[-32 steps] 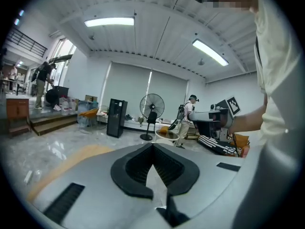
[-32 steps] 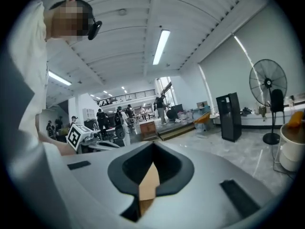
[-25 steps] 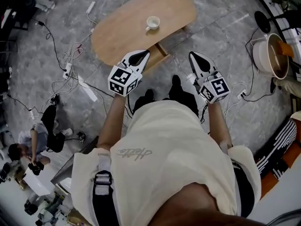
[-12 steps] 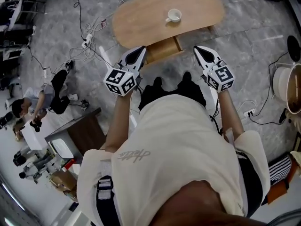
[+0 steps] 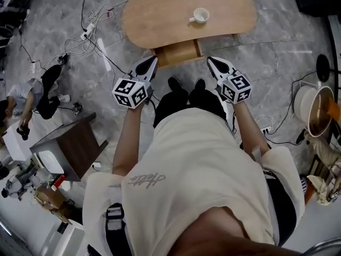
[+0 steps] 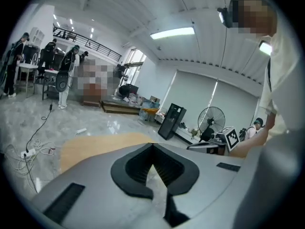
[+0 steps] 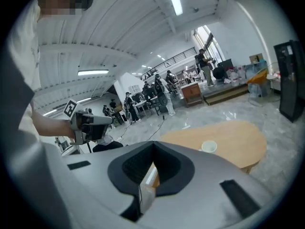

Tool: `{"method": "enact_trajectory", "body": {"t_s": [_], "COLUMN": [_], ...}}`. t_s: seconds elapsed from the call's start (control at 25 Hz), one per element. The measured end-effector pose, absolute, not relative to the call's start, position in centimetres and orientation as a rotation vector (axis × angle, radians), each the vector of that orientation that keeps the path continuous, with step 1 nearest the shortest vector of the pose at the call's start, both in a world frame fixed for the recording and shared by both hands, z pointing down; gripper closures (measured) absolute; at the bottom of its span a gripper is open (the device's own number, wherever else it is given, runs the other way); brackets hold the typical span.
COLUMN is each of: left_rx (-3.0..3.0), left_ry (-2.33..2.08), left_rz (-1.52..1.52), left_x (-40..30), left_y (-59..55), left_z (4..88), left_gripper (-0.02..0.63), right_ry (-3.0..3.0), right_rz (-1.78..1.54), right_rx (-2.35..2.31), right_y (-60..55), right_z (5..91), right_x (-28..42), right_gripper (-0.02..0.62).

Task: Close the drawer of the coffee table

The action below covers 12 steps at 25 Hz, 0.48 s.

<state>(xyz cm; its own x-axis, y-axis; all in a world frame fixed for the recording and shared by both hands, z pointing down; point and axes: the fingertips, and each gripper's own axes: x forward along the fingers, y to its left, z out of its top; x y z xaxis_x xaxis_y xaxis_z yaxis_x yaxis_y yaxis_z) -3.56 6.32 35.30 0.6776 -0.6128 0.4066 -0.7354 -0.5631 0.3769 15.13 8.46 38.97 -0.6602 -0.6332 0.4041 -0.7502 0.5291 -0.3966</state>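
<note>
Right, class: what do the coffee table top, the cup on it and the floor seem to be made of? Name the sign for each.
Coffee table top: likely wood or veneer, matt, light brown with faint grain.
Cup: probably glazed ceramic, plain white, smooth.
Floor: polished stone or stone-look tile, grey veining, glossy reflections.

The rear of the pale wooden drawer point(image 5: 178, 52) is hidden under the oval light-wood coffee table point(image 5: 160, 15). My cream shirt point(image 5: 202, 164) covers my legs. In the right gripper view, my grey right gripper point(image 7: 153, 151) blocks all but a sliver of that drawer.
</note>
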Motion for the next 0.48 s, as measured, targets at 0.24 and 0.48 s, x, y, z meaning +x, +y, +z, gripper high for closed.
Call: {"method": "enact_trajectory", "body": {"t_s": [0.24,0.48], "left_rx": [2.4,2.337], "left_ry": [-1.008,-0.964], "left_rz": [0.381,0.487], "left_x": [-8.4,-11.2], "left_y": [3.9,2.6], "left_z": [39.1,47.9], "left_gripper": [0.601,0.601], "right_ry": [-2.387,-2.226], "right_rz": [0.859,0.943], "right_rx": [1.216,1.081], "right_y": [7.0,6.8], "right_z": [42.3,50.3], "right_x": [11.0,7.6], "right_gripper": [0.601,0.601]}}
